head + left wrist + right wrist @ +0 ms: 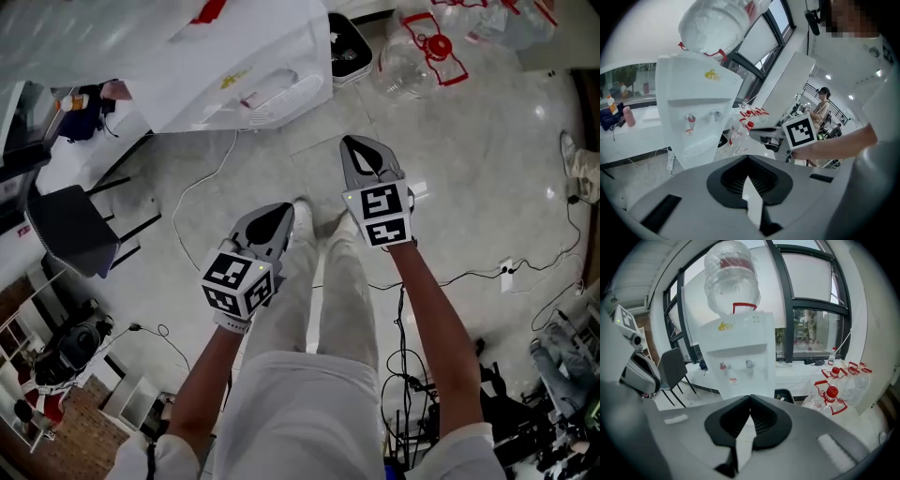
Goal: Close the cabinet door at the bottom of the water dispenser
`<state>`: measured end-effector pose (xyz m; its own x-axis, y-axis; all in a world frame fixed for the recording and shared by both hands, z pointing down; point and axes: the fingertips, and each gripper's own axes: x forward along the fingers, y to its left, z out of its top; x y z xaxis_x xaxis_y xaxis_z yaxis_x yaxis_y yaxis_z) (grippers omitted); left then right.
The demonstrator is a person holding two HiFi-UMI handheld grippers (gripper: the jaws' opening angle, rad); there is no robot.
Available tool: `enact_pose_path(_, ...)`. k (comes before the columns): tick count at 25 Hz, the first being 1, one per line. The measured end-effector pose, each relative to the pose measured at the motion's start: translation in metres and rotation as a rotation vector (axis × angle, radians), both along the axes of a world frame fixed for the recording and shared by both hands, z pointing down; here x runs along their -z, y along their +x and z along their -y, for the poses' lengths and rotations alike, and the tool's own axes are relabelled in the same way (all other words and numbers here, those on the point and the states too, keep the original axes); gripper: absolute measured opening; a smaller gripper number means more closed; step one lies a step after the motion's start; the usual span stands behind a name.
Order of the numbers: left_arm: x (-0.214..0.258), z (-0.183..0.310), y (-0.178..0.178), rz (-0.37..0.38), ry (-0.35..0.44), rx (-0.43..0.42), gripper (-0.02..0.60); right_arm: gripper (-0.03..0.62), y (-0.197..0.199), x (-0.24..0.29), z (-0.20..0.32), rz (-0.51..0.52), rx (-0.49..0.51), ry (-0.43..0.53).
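Two tools hang well short of the water dispenser [248, 66] in the head view, left tool [275, 216] and right tool [361, 155] both pinched together and empty; a white cable [202, 183] loops over the floor [469, 187] between the person's feet [302, 217] and the dispenser, so a snagged step on approach looks the likeliest slip. Left gripper view: jaws meet at the tips, nothing between, and the dispenser beyond shows taps [690, 119] and grille [696, 147], its base hidden behind the tool. Right gripper view: closed jaws again cover the base, so the cabinet door there cannot be judged ajar or closed; a hard shove could rock the bottle [731, 277] on top.
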<state>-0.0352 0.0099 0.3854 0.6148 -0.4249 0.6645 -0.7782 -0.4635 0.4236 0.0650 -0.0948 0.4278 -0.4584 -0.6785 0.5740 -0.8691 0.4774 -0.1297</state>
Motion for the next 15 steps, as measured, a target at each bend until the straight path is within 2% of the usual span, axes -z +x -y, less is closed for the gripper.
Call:
enact_pose_path(7, 0.046, 0.004, -0.011, -0.019, 0.048, 0.046, 0.005, 0.011, 0.005, 0.052, -0.020, 0.017, -0.006, 0.026)
enact_pose_path(15, 0.094, 0.025, -0.023, -0.039, 0.092, 0.050, 0.005, 0.011, 0.012, 0.116, -0.020, 0.025, -0.027, 0.068)
